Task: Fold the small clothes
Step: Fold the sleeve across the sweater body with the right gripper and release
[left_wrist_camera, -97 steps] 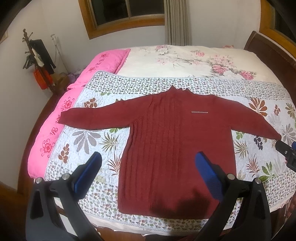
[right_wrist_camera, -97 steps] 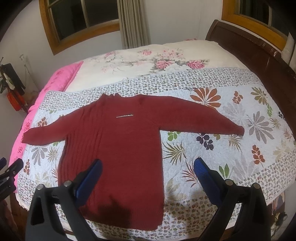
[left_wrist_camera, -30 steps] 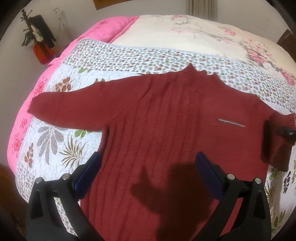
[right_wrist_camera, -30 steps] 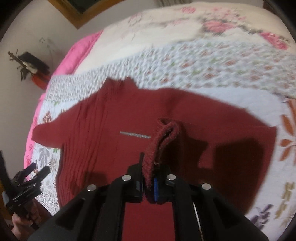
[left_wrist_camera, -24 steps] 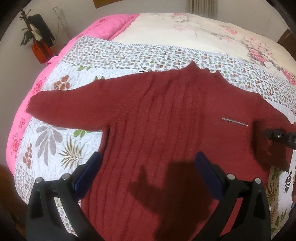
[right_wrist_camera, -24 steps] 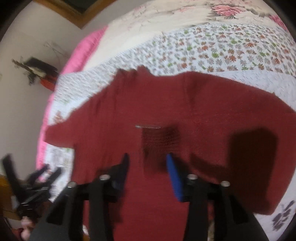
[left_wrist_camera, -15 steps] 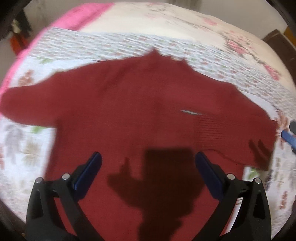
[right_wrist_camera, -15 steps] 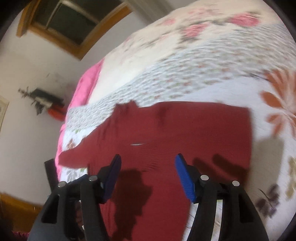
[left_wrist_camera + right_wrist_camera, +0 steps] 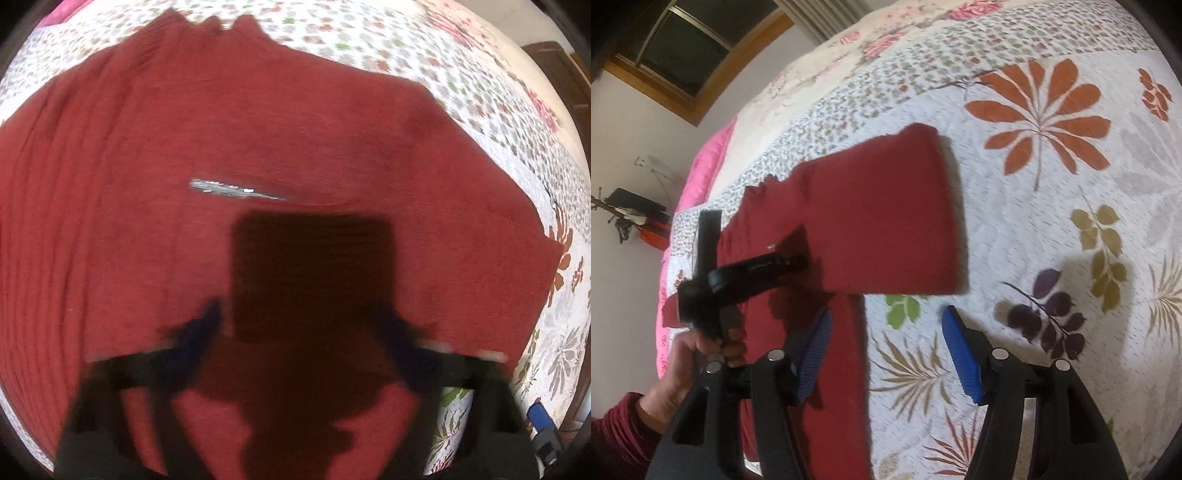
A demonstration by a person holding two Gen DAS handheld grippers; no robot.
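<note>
Bed (image 9: 1052, 229) under white leaf-print quilt (image 9: 1071, 177), dark red sweater (image 9: 258, 129) lying flat on it, 1 sleeve folded inward

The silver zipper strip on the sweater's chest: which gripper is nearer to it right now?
Left. The left gripper hovers over the sweater chest, the zipper strip just ahead of its open fingers. The right gripper is off the sweater's side edge, over the quilt.

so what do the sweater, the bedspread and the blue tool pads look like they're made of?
Sweater: dark red knit, likely wool or acrylic; matte, with vertical ribs visible in the left wrist view.
Bedspread: quilted woven fabric, probably cotton, matte, with stitched texture and a printed leaf pattern.
Pads on the right tool: blue ridged rubber or soft plastic, judging by the fine grooves.
</note>
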